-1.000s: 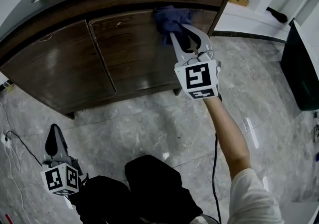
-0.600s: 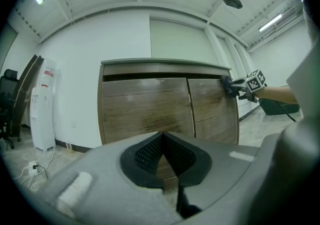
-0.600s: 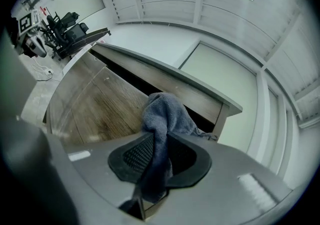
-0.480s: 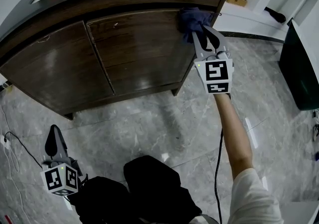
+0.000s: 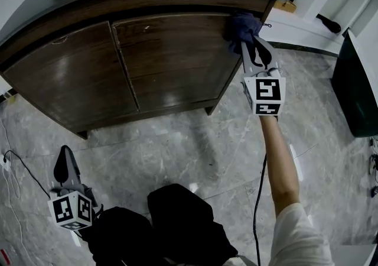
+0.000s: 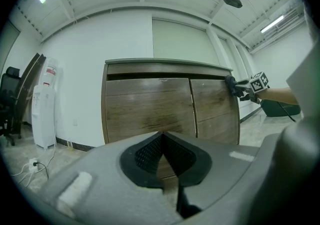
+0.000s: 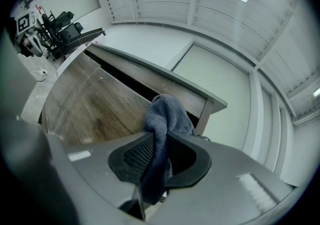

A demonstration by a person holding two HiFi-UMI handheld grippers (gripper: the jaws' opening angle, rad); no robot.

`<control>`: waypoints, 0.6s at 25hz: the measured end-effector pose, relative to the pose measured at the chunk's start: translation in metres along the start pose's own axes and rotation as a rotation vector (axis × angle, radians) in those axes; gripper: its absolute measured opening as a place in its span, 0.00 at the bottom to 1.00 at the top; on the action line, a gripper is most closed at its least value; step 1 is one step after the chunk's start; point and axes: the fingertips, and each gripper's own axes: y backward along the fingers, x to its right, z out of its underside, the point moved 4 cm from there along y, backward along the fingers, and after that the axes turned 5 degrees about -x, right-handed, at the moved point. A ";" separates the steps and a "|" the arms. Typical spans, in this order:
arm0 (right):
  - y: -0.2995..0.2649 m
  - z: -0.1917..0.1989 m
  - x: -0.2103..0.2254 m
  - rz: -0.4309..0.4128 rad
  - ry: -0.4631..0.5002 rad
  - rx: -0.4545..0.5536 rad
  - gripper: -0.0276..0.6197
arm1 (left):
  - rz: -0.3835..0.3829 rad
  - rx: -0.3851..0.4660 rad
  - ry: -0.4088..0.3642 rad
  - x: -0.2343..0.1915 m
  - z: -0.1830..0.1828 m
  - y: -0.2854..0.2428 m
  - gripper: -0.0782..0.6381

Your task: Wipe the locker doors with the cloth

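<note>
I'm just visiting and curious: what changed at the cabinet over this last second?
The right gripper slid the blue cloth rightward along the top of the right-hand door, reaching its upper right corner. The cloth stayed clamped in its jaws; the left gripper stayed low, shut and empty.

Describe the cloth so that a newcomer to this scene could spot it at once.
Find the dark-brown wooden locker with two doors on the grey marble floor. At the top outer corner of its right door, the right gripper clamps a crumpled blue-grey terry cloth. It is the only soft fabric thing there.
</note>
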 end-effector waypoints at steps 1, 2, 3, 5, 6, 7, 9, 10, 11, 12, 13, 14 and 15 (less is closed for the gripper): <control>0.004 -0.007 -0.005 -0.003 0.010 0.022 0.16 | -0.002 -0.001 0.002 -0.001 0.001 0.001 0.11; 0.008 -0.015 -0.011 -0.005 0.014 0.047 0.16 | -0.004 -0.002 0.005 -0.002 0.002 0.002 0.11; 0.012 -0.023 -0.017 -0.008 0.015 0.073 0.16 | -0.007 -0.004 0.008 -0.003 0.003 0.003 0.11; 0.020 -0.040 -0.033 -0.019 0.015 0.121 0.16 | -0.010 -0.006 0.015 -0.004 0.005 0.005 0.11; 0.023 -0.049 -0.043 -0.029 0.013 0.144 0.16 | -0.012 -0.006 0.018 -0.006 0.007 0.006 0.11; 0.027 -0.058 -0.054 -0.040 0.009 0.168 0.16 | -0.014 -0.006 0.021 -0.007 0.008 0.007 0.11; 0.033 -0.077 -0.081 -0.068 -0.006 0.213 0.16 | -0.023 -0.005 0.029 -0.012 0.010 0.011 0.11; 0.036 -0.086 -0.095 -0.085 -0.013 0.231 0.16 | -0.027 -0.005 0.033 -0.015 0.012 0.013 0.11; 0.037 -0.094 -0.110 -0.108 -0.018 0.245 0.16 | -0.030 -0.004 0.037 -0.018 0.013 0.015 0.11; 0.038 -0.102 -0.126 -0.134 -0.020 0.256 0.16 | -0.032 -0.004 0.041 -0.021 0.015 0.016 0.11; 0.038 -0.109 -0.142 -0.164 -0.018 0.266 0.16 | -0.035 -0.004 0.046 -0.023 0.016 0.018 0.11; 0.038 -0.117 -0.160 -0.196 -0.014 0.273 0.16 | -0.039 -0.004 0.052 -0.026 0.018 0.021 0.11; 0.037 -0.125 -0.179 -0.229 -0.011 0.277 0.16 | -0.042 -0.004 0.057 -0.029 0.020 0.023 0.11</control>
